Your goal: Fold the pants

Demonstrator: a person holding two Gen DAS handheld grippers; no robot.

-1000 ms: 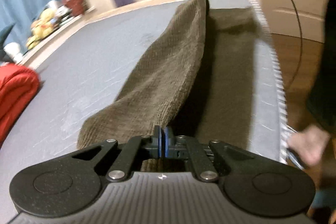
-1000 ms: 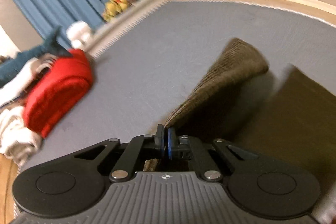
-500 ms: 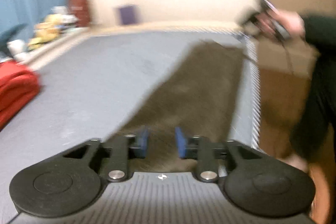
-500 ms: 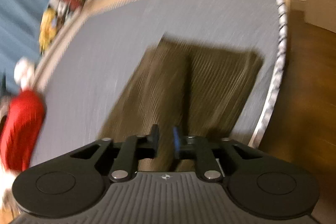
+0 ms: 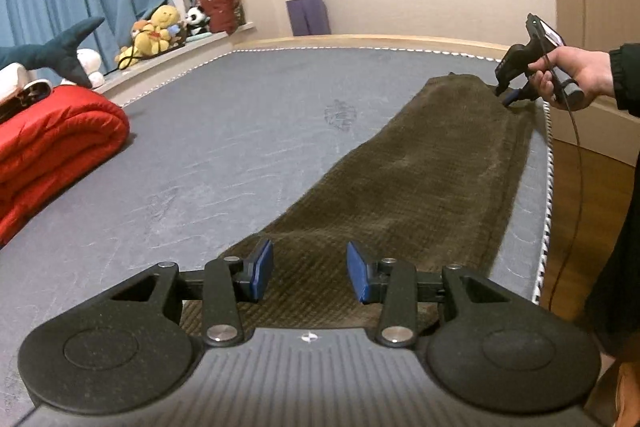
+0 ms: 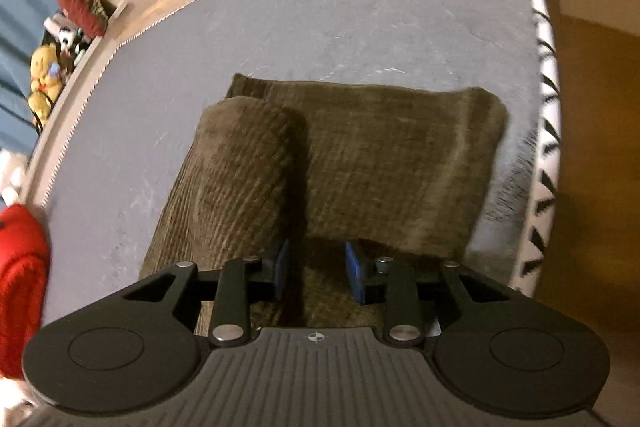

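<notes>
1. The brown pants (image 5: 420, 179) lie flat along the right edge of the grey mattress (image 5: 224, 147), one leg folded over the other.
2. Your left tool (image 5: 310, 269) hovers over the near end of the pants; its jaws have just been opening and now stand apart, gripping nothing.
3. Your right tool (image 6: 318, 269) sits at the far end, also freshly opened, with fabric beneath but not pinched.
4. A rolled red blanket (image 5: 52, 151) rests on the mattress, well apart from the pants.
</notes>
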